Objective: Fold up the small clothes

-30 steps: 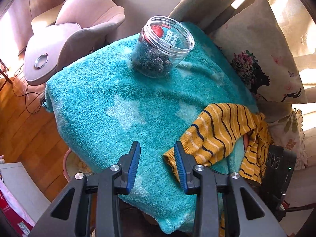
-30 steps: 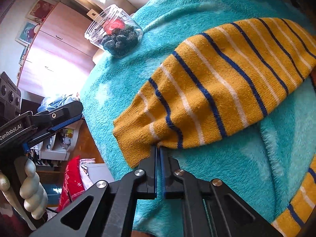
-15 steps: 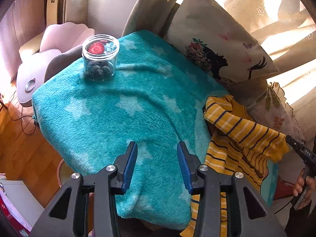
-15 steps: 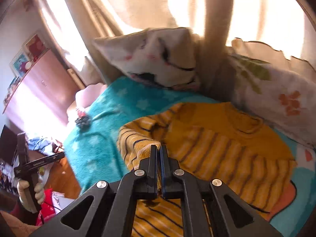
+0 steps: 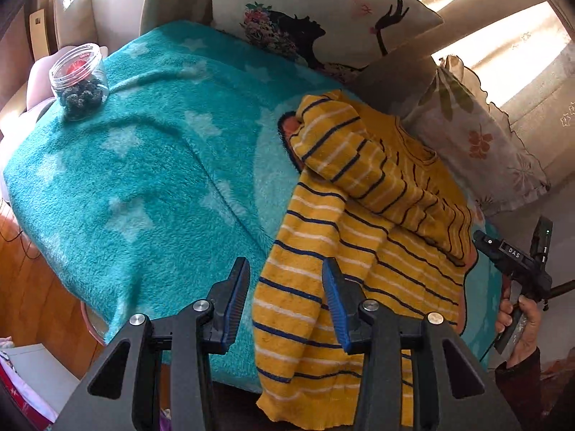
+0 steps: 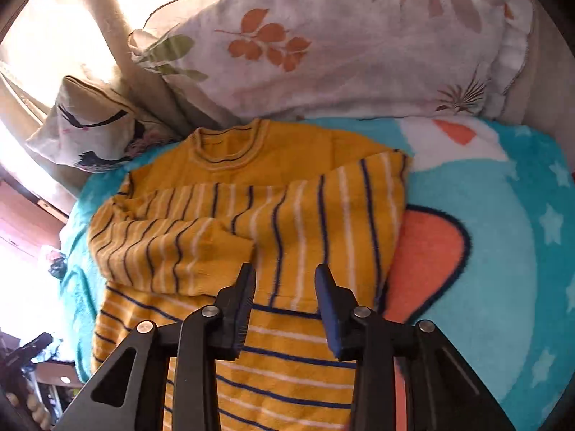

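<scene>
Sweater [image 6: 273,237] on teal blanket [image 5: 143,186] | pillows [image 6: 323,43] behind | both claws spread

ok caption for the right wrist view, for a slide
Open right gripper hovers over a yellow striped sweater, both sleeves folded across its chest, on a teal star blanket.

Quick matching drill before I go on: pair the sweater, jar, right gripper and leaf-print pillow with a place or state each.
Things:
1. striped sweater
2. jar
3. right gripper
4. leaf-print pillow

Places or states:
A. open, nothing between its fingers
B. leaning behind the sweater's collar
C. sleeves folded across its body
D. standing on the blanket's far left corner

Pairs: 1-C, 2-D, 3-A, 4-B
</scene>
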Action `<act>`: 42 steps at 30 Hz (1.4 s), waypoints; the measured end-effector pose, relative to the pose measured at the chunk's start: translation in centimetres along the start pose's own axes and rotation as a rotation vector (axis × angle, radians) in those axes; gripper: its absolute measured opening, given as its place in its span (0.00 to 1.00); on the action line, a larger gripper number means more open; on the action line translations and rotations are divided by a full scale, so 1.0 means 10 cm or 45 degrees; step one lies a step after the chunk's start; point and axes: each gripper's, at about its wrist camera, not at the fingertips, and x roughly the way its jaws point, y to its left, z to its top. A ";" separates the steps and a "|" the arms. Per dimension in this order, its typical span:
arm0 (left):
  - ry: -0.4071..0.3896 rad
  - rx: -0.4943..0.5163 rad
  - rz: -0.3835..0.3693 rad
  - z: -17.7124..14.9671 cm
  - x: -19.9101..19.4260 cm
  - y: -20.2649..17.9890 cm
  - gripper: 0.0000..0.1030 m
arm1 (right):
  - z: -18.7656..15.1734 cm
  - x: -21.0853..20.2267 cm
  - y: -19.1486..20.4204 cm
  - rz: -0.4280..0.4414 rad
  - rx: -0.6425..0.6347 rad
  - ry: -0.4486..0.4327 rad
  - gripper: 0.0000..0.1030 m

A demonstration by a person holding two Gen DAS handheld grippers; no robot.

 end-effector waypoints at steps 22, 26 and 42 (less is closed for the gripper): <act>-0.013 0.000 0.034 0.16 0.07 0.07 0.41 | 0.17 -0.04 -0.12 -0.134 0.011 -0.052 0.12; 0.024 0.071 0.016 0.27 0.24 -0.03 0.41 | 0.00 -0.07 -0.44 -0.275 0.138 -0.040 0.17; 0.109 0.199 -0.068 1.37 1.56 -0.23 0.23 | 0.54 0.79 1.93 0.230 -0.221 0.120 0.29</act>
